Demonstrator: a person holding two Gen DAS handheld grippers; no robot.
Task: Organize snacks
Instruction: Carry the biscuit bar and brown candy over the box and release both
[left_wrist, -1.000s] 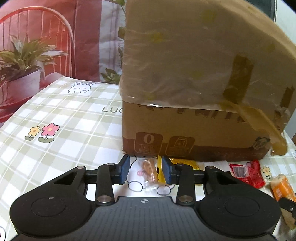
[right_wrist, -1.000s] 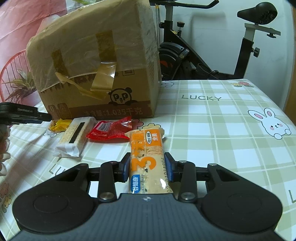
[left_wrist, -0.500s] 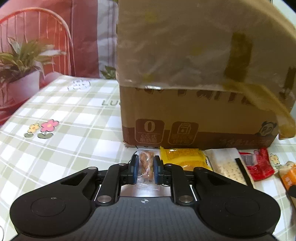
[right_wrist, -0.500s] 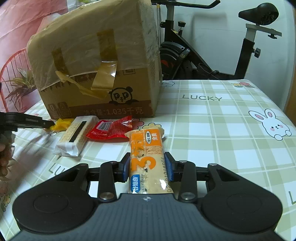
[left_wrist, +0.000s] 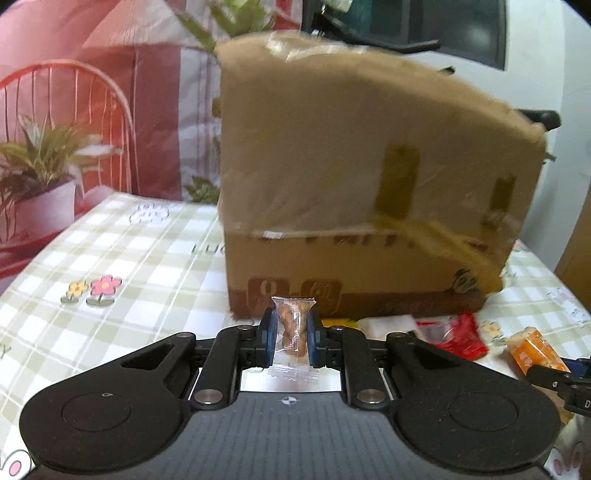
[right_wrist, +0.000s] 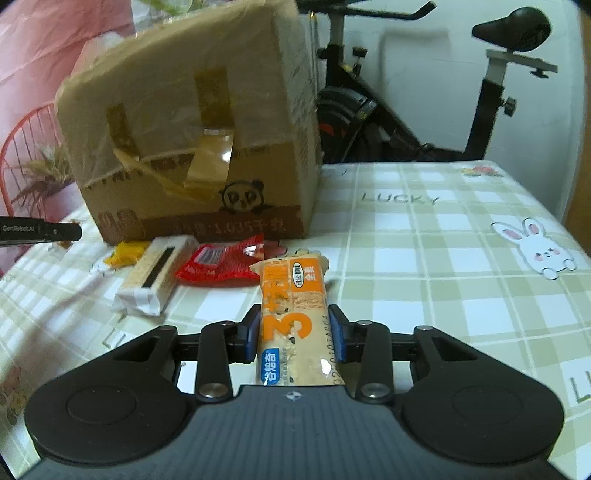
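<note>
Now the left gripper (left_wrist: 291, 334) is pinching a small clear-wrapped brown snack (left_wrist: 292, 329) just in front of the cardboard box (left_wrist: 369, 206), its jaws narrow around it. Right of that, the right gripper (right_wrist: 295, 334) is clamping an orange-and-cream cracker pack (right_wrist: 293, 317). A red packet (right_wrist: 221, 264), a white cracker sleeve (right_wrist: 155, 275) and a yellow packet (right_wrist: 125, 253) are lying along the box's front on the checked tablecloth (right_wrist: 424, 258).

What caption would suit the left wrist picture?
Left tongs pinch a small clear-wrapped snack before a taped cardboard box.
</note>
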